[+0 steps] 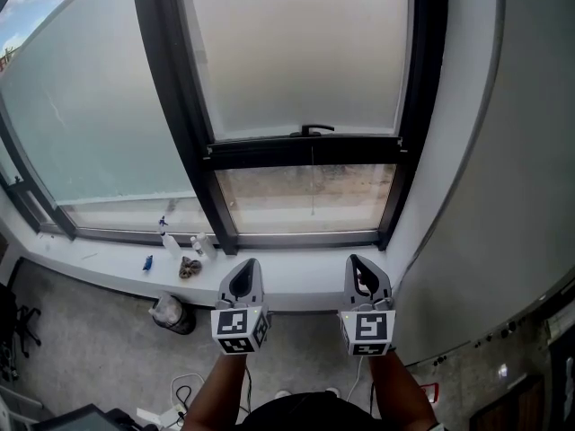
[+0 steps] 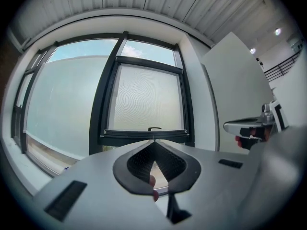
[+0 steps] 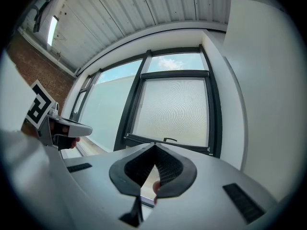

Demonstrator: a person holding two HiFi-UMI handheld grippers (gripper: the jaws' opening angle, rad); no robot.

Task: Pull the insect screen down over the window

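Window with a dark frame, seen from above and from both gripper views. The insect screen [image 1: 301, 52] hangs over the upper and greater part of the right-hand sash, its mesh pale grey and hazy. The screen's bottom bar [image 1: 301, 149] sits level part-way down, with a small dark handle [image 1: 312, 130] at its middle. Under the bar is a strip of clear pane [image 1: 305, 200], showing brownish ground outside, and it runs down to the lower frame. Both grippers are held side by side in front of the sill [image 1: 99, 266], pointing level toward the window, apart from each other and short of the screen. On the left gripper [image 1: 246, 264] the jaws are pressed together with nothing between them. The right gripper [image 1: 358, 260] is the same, tips meeting and empty. On the sill to the left are a spray bottle [image 1: 168, 238], a smaller bottle [image 1: 199, 245], a small blue item [image 1: 147, 263] and a crumpled brownish thing [image 1: 189, 267]. A dark round container [image 1: 171, 314] stands on the floor below the sill.
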